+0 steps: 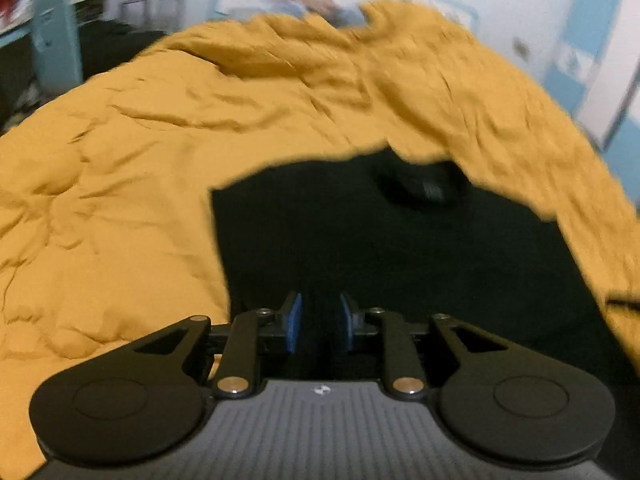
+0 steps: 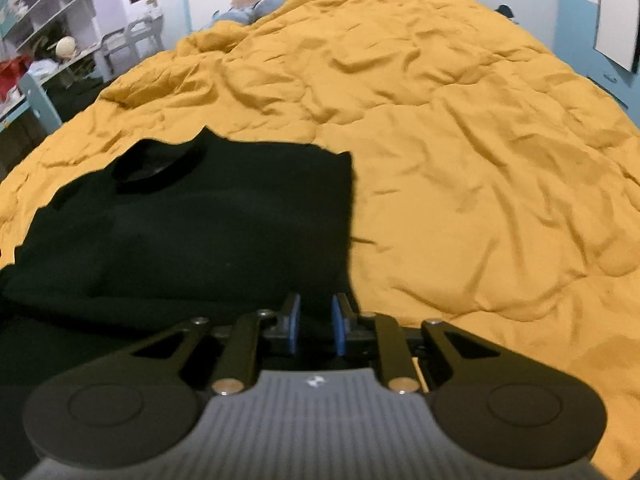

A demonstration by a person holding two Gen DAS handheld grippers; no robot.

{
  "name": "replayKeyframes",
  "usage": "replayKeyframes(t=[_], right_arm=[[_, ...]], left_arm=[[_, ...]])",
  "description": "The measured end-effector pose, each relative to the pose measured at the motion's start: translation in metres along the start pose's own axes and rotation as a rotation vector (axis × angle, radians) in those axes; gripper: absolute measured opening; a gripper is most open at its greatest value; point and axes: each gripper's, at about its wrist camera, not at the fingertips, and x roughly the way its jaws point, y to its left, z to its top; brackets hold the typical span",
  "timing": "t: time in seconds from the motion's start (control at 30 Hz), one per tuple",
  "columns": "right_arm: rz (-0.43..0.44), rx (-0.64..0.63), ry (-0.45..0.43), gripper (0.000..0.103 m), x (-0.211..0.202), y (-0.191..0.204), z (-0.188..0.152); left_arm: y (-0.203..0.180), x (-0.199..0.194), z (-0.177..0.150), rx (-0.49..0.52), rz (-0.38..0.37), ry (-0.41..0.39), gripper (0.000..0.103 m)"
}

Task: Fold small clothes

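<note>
One wide mustard-yellow quilt [image 2: 460,152] fills most of both views, rumpled and spread over what seems to be a bed, with shelves [image 2: 44,8] and pale walls beyond it at the far left of the right wrist view.

On that quilt lies the task's thing, a black top [image 2: 208,220], spread flat with its round neck opening [image 2: 156,166] toward the far side. In the right wrist view its right edge runs straight and clean from the far corner down toward the gripper, which suggests that side is already turned in; the left side looks stepped and uneven, with a darker band lying across the lower part, though black on black hides where one layer ends and another begins. In the left wrist view the same black top [image 1: 380,248] shows a straight left edge too, and the picture is smeared by motion.

My reading is that the side folds are done or nearly so, and that the fold bringing hem to collar is left, along with any final smoothing.

Smallest are the tools. The left gripper [image 1: 319,322] sits low over the near part of the garment, its blue pads [image 1: 295,320] parted with dark cloth showing in the gap; whether any of it is caught there I cannot tell. The right gripper [image 2: 316,322] hovers at the near right corner, its pads likewise apart.
</note>
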Motion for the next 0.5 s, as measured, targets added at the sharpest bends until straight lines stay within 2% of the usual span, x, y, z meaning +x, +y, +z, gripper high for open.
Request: replayKeyframes(t=[0.07,0.13,0.23,0.37,0.4,0.43,0.5], right_arm=[[-0.030,-0.020,0.017,0.012,0.011,0.002,-0.006],[-0.047,-0.012,0.078,0.012,0.026,-0.003,-0.016],[-0.054,-0.025,0.096,0.008,0.030,-0.013,-0.032],[-0.063,-0.008,0.079,0.005,0.009,-0.022,-0.034],[-0.064,-0.019,0.069,0.006,0.003,-0.023,-0.034],[-0.077,-0.045,0.062,0.017,-0.002,-0.022,-0.036],[-0.095,-0.107,0.040,0.028,-0.008,-0.021,-0.039]], left_arm=[[-0.007,0.012,-0.008,0.037,0.030,0.057,0.025],[-0.006,0.024,-0.018,0.042,0.046,0.101,0.025],[-0.001,0.030,-0.027,0.033,0.041,0.111,0.026],[-0.003,0.020,-0.025,0.029,0.042,0.097,0.026],[-0.003,0.017,-0.025,0.036,0.042,0.088,0.026],[-0.004,0.012,-0.025,0.041,0.044,0.080,0.026],[-0.003,0.005,-0.027,0.044,0.045,0.072,0.027]])
